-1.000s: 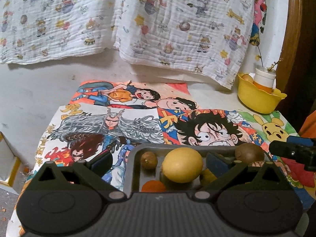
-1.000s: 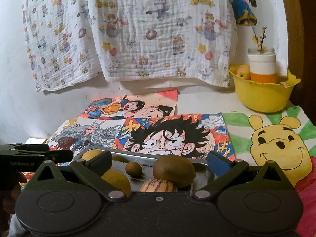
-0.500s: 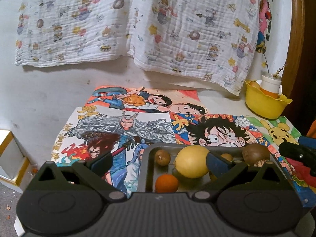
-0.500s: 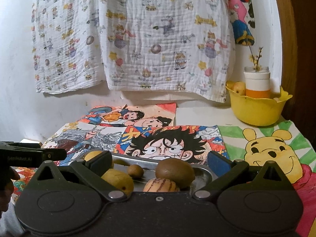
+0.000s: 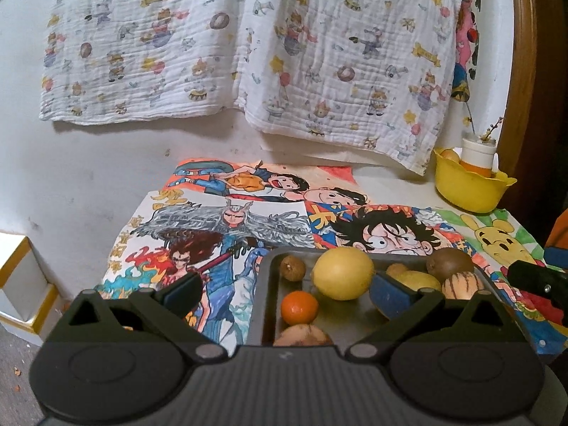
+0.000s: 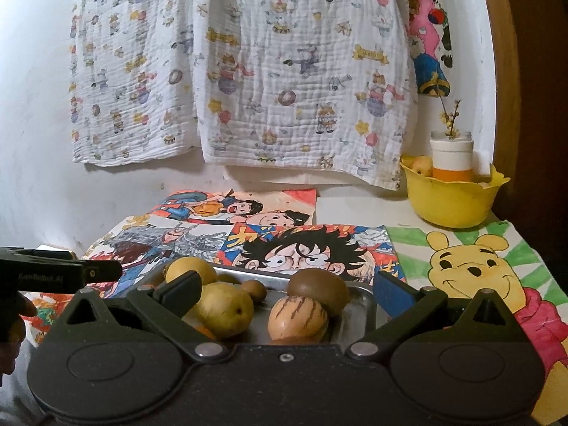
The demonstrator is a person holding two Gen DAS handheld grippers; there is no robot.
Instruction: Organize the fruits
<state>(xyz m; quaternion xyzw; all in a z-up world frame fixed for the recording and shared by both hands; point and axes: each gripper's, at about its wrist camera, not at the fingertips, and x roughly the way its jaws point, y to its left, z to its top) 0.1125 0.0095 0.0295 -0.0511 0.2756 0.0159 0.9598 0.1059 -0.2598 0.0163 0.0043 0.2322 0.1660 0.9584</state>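
Shiny metal tray (image 6: 358,293); crinkled cotton cloth (image 6: 248,71) on wall; glossy yellow plastic bowl (image 6: 452,202); matt painted paper sheets (image 6: 472,266); fuzzy-skinned kiwi (image 6: 319,289).

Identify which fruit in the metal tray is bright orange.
The small round mandarin near the tray's left wall, just in front of the big yellow lemon. The other fruits are yellow, brown or tan.

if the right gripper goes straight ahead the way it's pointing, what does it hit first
Most likely the striped tan fruit in the metal tray, which sits nearest between the open jaws of the right gripper, with the brown kiwi just behind it. Depth is uncertain.
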